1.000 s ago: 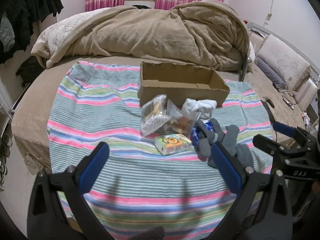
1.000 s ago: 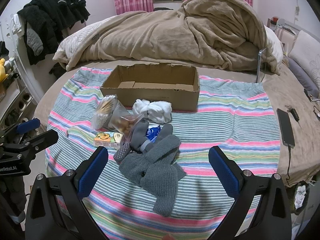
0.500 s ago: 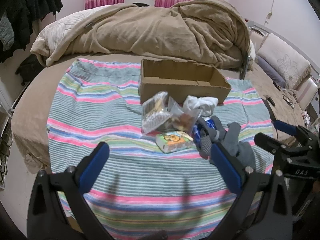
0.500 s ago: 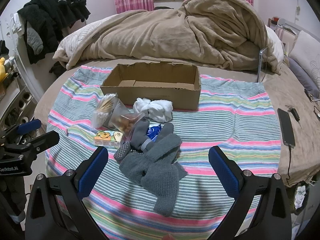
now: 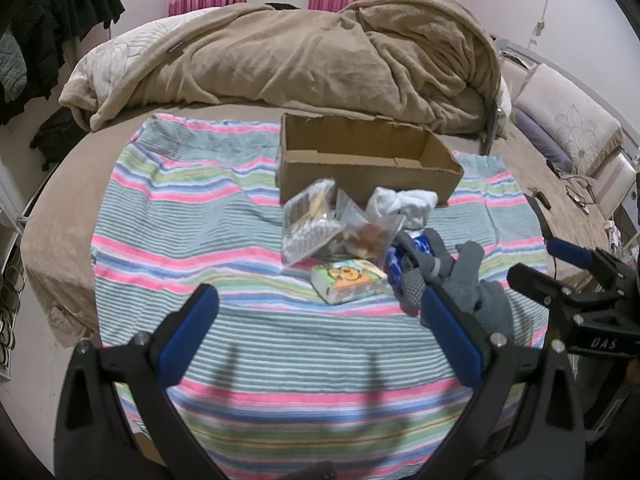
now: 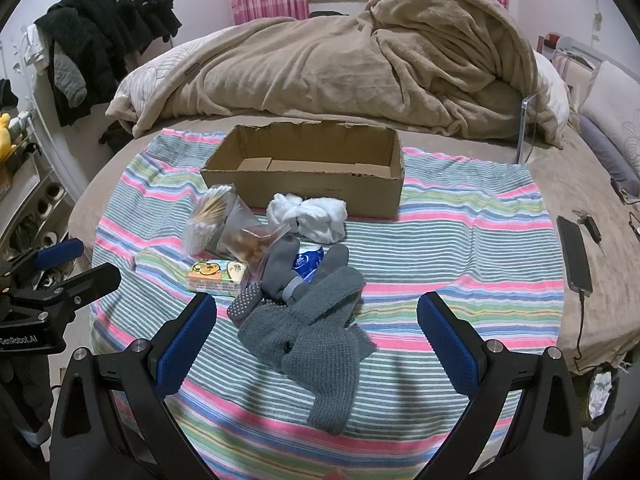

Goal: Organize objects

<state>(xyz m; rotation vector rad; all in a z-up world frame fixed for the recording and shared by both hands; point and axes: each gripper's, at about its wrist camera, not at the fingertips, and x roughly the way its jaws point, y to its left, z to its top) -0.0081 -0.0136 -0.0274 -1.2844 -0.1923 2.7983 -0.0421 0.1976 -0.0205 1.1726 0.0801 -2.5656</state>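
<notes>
In your left wrist view, your left claw [image 5: 318, 316] gapes wide and empty at lower centre; the open brown cardboard box [image 5: 364, 166] sits above centre on the striped cloth [image 5: 180, 208].

In your right wrist view, your right claw [image 6: 316, 324] spreads wide, empty, framing the grey knitted gloves [image 6: 316, 340]; the white rolled socks [image 6: 308, 214] touch the box front.

Bare striped blanket [image 6: 460, 248] lies right of the clutter; grey gloves [image 6: 316, 332] and bagged cotton swabs [image 6: 208, 224] crowd the cardboard box's [image 6: 320, 192] front.
</notes>
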